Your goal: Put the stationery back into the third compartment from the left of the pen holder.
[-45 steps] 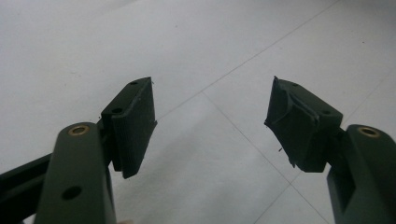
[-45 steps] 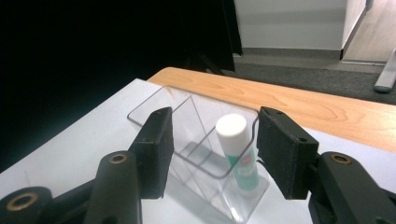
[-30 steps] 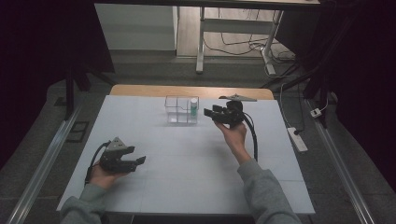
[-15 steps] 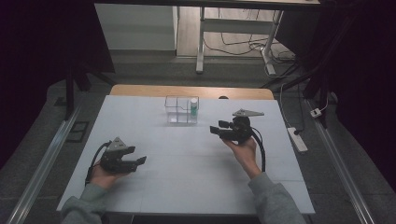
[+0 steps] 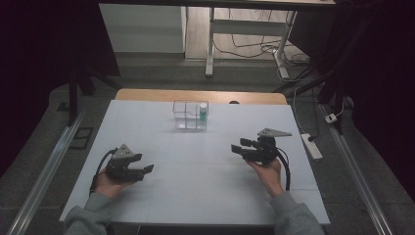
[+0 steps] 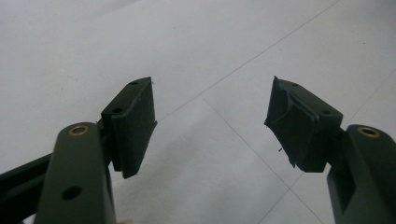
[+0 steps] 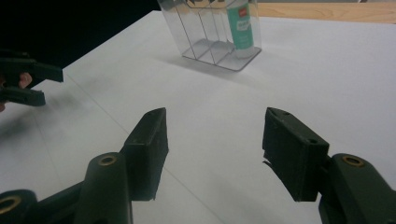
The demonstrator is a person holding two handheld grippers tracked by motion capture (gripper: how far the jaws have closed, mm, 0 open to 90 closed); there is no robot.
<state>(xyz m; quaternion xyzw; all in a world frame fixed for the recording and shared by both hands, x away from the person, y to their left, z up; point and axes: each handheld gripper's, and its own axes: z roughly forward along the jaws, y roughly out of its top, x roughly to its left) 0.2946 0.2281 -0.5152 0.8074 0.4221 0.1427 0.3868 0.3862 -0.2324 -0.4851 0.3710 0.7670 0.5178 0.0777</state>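
Both claws, left (image 5: 147,169) and right (image 5: 237,148), released, empty; we park them low, clear of the rack (image 5: 190,115).

Matt white table (image 5: 195,166), clear glossy plastic organizer (image 7: 210,32), matt black jaws with ribbed pads (image 6: 133,126).

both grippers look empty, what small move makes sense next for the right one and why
Probably ease the right gripper forward toward the clear organizer at the table's far edge. Its jaws stand open with nothing between them, and in the right gripper view they already face the organizer and the green-and-white tube standing in its end compartment. The left gripper is also open, farther from it.
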